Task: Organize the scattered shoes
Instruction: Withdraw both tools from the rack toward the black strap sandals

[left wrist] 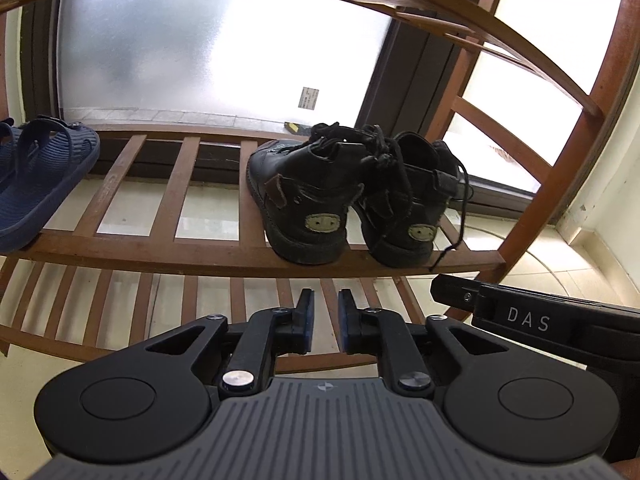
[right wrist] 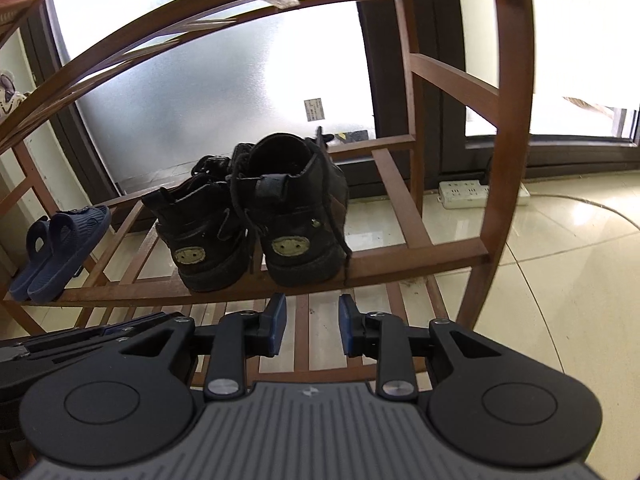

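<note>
Left wrist view
- Left gripper (left wrist: pixel 324 320): nearest the lens, jaws parted by a narrow gap, nothing between the blue pads (left wrist: pixel 307 330). It sits in front of the rack's lower slats, clear of the shoes.
- Right gripper body (left wrist: pixel 532 316): black housing marked "DAS" comes in from the right edge, just beside the left one. Its fingers are out of this frame.
- Black boots (left wrist: pixel 352 200): a pair, upright, heels toward the camera, side by side and touching on the middle shelf (left wrist: pixel 168 256), toward its right end. Laces hang loose; one trails over the front rail.
- Blue sandals (left wrist: pixel 36 188): same shelf, far left, well apart from the boots, partly cut off by the frame edge.
- Shoe rack (left wrist: pixel 548 168): brown wooden slatted frame with more shelves above and below.
- Behind: frosted glass door (left wrist: pixel 200 48), pale tiled floor.

Right wrist view
- Right gripper (right wrist: pixel 312 324): jaws spread wider than the left's, empty between the pads (right wrist: pixel 276 320). Just short of the shelf's front rail, below the right boot's heel.
- Left gripper housing (right wrist: pixel 80 340): dark edge at lower left.
- Black boots (right wrist: pixel 256 216): same pair, heels facing, each with an oval heel patch; standing on the middle shelf (right wrist: pixel 420 258).
- Blue sandals (right wrist: pixel 56 248): left end of the shelf, side by side.
- Power strip (right wrist: pixel 472 192): white, on the floor behind the rack by the door frame.
</note>
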Motion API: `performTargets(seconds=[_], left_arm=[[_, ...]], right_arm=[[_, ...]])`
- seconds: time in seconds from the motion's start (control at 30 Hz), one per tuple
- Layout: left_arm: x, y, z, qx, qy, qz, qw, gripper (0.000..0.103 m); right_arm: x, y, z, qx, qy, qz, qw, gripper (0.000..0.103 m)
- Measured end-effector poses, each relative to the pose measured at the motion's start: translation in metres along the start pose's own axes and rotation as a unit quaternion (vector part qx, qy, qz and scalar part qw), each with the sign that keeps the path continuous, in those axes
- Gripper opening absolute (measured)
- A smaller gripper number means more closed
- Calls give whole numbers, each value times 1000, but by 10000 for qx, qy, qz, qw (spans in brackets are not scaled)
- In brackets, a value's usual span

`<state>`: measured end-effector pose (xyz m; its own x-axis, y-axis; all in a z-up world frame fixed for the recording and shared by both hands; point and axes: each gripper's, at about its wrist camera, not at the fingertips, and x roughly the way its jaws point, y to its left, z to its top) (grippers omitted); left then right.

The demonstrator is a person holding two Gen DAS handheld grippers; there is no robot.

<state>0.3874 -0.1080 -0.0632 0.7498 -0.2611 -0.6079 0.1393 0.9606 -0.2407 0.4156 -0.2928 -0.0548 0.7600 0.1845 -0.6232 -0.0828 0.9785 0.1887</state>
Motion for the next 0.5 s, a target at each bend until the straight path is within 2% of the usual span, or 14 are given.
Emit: performTargets(seconds=[0.13,0.17,0.4,0.43,0.5], left_arm=[[-7,-8,-5,48,18,-37,10000,25],[-9,-10,-6,39,26,-44,10000,27],[-22,-22,-26,-101,77,-103,9999,51],[-23,-23,-29,-113,83,-107,9998,53],[-26,-26,-36,-142,81,-79,9998,59]], right_arm=[[-10,-10,-5,124,6,-43,9999,45],[-12,-12,-6,148,7,-48,9999,50],[-33,-27,-22,208,-25,-170,9996,76],[-37,-29,-25,201,-36,-199,9996,83],[-44,-31,-33,174,-68,-272,9995,86]])
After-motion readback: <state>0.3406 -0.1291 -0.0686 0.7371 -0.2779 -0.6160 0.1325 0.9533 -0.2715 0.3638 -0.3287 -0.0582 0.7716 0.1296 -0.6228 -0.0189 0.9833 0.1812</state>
